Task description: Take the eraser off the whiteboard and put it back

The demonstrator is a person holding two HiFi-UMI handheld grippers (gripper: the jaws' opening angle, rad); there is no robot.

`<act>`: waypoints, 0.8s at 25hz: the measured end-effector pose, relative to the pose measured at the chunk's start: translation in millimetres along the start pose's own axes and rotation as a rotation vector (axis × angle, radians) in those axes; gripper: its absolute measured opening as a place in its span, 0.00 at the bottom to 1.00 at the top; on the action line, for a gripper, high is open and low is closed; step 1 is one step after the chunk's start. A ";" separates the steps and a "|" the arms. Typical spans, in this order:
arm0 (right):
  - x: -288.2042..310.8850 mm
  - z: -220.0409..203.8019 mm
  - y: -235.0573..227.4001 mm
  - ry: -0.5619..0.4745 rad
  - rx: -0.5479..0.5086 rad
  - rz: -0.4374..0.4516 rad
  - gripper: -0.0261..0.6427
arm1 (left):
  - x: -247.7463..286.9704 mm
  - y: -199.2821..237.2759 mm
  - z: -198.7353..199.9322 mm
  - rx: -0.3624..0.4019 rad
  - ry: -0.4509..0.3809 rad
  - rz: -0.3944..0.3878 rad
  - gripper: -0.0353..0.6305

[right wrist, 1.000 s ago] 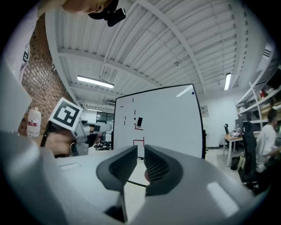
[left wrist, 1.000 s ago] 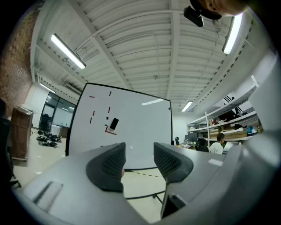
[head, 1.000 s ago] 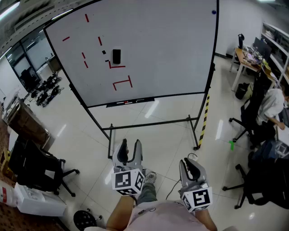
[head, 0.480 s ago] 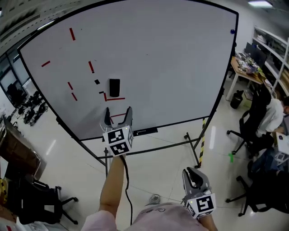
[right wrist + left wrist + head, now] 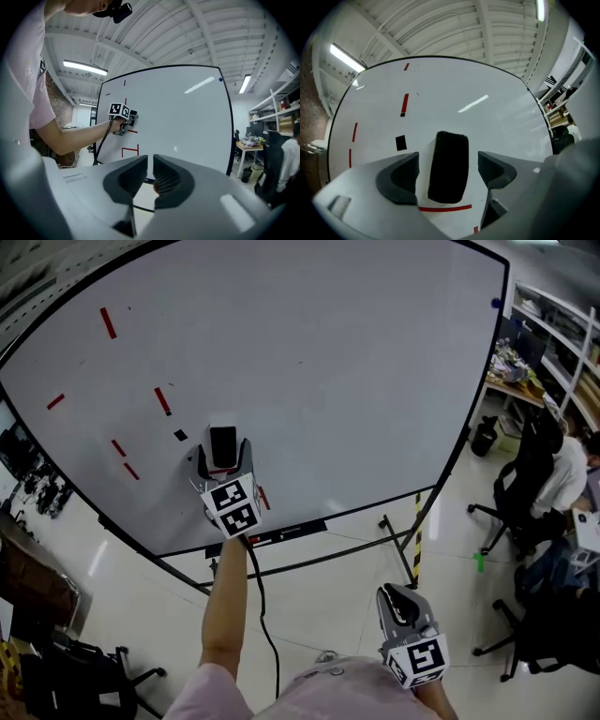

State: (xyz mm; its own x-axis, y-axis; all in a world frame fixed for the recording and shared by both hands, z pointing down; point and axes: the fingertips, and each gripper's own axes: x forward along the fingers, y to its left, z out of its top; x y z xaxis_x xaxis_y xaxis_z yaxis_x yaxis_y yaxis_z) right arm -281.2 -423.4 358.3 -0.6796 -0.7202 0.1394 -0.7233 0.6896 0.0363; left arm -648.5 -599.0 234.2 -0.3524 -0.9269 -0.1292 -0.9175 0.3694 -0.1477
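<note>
Now, left gripper [image 5: 223, 452] fingers [image 5: 401, 176] just opened around eraser [image 5: 449, 164], right gripper [image 5: 398, 592] just closing, empty

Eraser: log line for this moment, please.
left gripper: jaws just opened, straddling eraser on whiteboard, pads not touching | right gripper: jaws just closing, nearly shut, empty | eraser: not yet taken

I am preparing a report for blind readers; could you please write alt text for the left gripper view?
The left gripper, jaws just opened wide, frames the black eraser on the whiteboard without touching it. A red line runs beneath the eraser, and a black square sits to its left.
</note>
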 end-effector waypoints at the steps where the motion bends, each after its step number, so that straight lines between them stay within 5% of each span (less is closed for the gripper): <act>1: 3.4 -1.4 3.2 0.003 0.003 0.012 0.10 | 5.2 3.2 -5.0 -0.007 0.008 0.002 0.63; 4: 9.9 -7.5 10.0 0.024 0.007 0.025 0.10 | 14.8 7.8 -15.4 -0.018 -0.006 -0.011 0.48; 13: 6.4 16.1 -28.4 -0.043 -0.037 -0.086 0.08 | 6.3 2.7 -6.7 0.037 -0.148 -0.043 0.46; 20: -24.8 58.1 -63.3 -0.172 0.011 -0.175 0.08 | -131.6 -64.5 24.5 -0.102 -0.220 -0.200 0.46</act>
State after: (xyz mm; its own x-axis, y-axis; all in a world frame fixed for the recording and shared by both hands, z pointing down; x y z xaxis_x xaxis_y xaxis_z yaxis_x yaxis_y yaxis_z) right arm -225.8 -453.7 295.2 -0.5536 -0.8319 -0.0390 -0.8327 0.5526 0.0343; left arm -538.4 -499.2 236.7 -0.1245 -0.9398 -0.3183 -0.9824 0.1619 -0.0936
